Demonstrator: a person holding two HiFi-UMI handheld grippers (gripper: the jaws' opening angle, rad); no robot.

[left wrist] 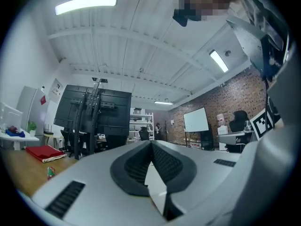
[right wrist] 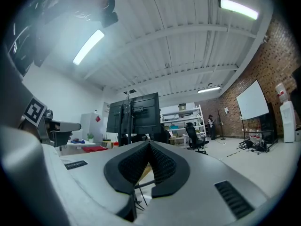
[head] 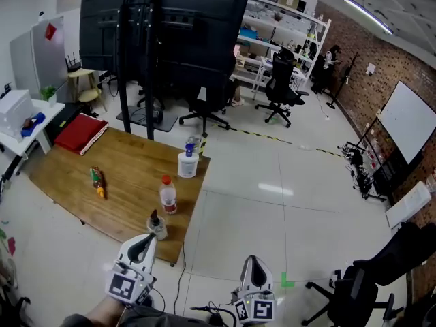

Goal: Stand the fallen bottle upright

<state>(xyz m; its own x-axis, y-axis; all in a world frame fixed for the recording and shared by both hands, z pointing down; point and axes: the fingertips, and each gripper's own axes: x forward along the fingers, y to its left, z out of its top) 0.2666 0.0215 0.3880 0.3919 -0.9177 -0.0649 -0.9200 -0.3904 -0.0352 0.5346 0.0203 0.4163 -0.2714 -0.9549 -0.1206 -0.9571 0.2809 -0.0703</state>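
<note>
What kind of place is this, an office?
Probably a lab-style office: swivel chairs, a whiteboard by the brick wall, stocked white shelves and a wooden worktable.

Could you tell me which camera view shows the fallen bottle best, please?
The head view: the fallen bottle lies in full sight on the wooden table. The left gripper view shows only a small speck at lower left, likely it; the right gripper view shows none of it.

wood tbl [head: 129,162], red folder [head: 80,133], fallen btl [head: 98,181], red-cap btl [head: 168,195], white tub [head: 188,164], dark-cap btl [head: 156,225]
</note>
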